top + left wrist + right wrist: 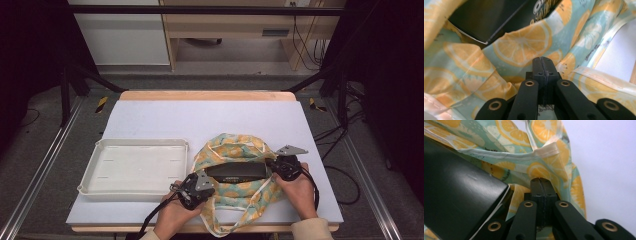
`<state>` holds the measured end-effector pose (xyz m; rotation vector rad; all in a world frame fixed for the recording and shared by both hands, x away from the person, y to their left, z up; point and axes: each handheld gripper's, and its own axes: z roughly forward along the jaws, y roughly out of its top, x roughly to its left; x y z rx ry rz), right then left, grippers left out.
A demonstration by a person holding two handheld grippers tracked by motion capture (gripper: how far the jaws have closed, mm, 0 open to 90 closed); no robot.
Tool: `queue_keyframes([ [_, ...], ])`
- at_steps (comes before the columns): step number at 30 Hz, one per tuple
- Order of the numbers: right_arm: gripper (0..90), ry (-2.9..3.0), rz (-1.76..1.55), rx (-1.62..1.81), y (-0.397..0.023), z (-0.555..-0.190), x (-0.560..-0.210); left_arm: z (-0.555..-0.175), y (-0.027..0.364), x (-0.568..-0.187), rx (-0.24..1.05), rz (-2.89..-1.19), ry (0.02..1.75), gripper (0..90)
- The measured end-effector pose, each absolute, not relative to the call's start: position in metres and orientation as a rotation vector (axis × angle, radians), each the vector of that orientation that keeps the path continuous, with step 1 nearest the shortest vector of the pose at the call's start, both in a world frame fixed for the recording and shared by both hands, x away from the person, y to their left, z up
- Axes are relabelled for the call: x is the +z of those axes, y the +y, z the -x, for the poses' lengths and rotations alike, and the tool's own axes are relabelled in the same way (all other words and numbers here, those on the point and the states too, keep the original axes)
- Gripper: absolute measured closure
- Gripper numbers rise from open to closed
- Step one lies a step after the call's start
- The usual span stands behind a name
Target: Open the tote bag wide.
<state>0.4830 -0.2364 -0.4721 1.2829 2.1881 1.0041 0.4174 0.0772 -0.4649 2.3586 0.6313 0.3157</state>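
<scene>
Pale tabletop (165, 117), wood-edged; desk (225, 25) and cables beyond. Tray (135, 170) left, bag (235, 150) with box (235, 171) right. Both jaws clamped on bag.

Mint bag (235, 187) with orange-slice print, black box (236, 172), white tray (134, 169)

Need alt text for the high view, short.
A person's two hands hold black grippers, the left gripper and right gripper, jaws shut, at either end of a black box lying in a lemon-print cloth bag on a white-topped table. An empty white tray sits left of the bag.
</scene>
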Motion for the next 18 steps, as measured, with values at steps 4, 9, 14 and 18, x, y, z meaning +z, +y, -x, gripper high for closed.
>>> queue_keyframes([
  [4,90.0,2.205,-1.303,0.984,-0.238,-0.485,-0.477,-0.417,0.076,-0.467,0.307,-2.368,0.633,90.0],
  [9,90.0,2.200,-1.291,0.966,-0.239,-0.486,-0.481,-0.418,0.077,-0.469,0.300,-2.381,0.632,90.0],
  [14,90.0,2.152,-1.301,0.962,-0.240,-0.483,-0.478,-0.418,0.076,-0.469,0.297,-2.381,0.635,90.0],
  [18,90.0,2.048,-1.297,1.024,-0.249,-0.467,-0.462,-0.418,0.077,-0.470,0.292,-2.382,0.639,90.0],
])
